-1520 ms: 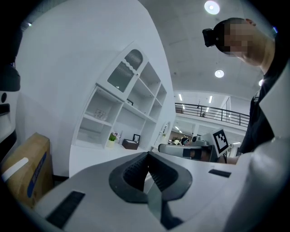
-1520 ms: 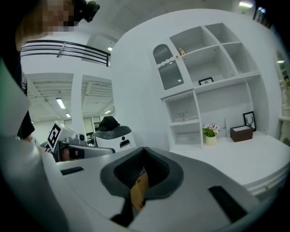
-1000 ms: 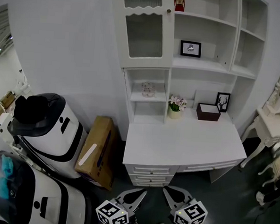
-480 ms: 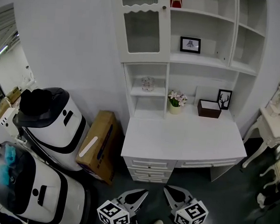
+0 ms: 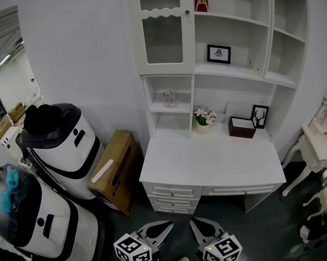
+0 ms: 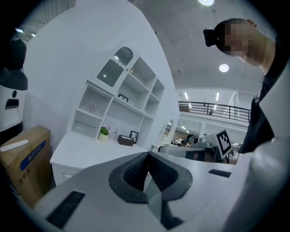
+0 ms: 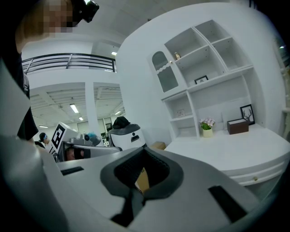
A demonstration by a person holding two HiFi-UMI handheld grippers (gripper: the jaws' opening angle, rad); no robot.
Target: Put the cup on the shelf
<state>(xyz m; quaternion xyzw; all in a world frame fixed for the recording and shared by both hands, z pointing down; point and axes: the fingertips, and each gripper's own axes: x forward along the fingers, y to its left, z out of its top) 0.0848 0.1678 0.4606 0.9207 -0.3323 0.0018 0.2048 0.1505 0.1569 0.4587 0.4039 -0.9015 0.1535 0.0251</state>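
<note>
Already the cup (image 5: 170, 99) stands on the shelf (image 5: 170, 109) above the counter (image 5: 214, 163), well ahead. The left gripper (image 5: 156, 228) seems nearer than the right gripper (image 5: 204, 228), and the fingers of both are closed and empty.

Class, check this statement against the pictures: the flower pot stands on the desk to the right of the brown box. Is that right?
Not quite. The flower pot does stand on the desk, but to the left of the brown box, not the right. The head view shows it.
</note>
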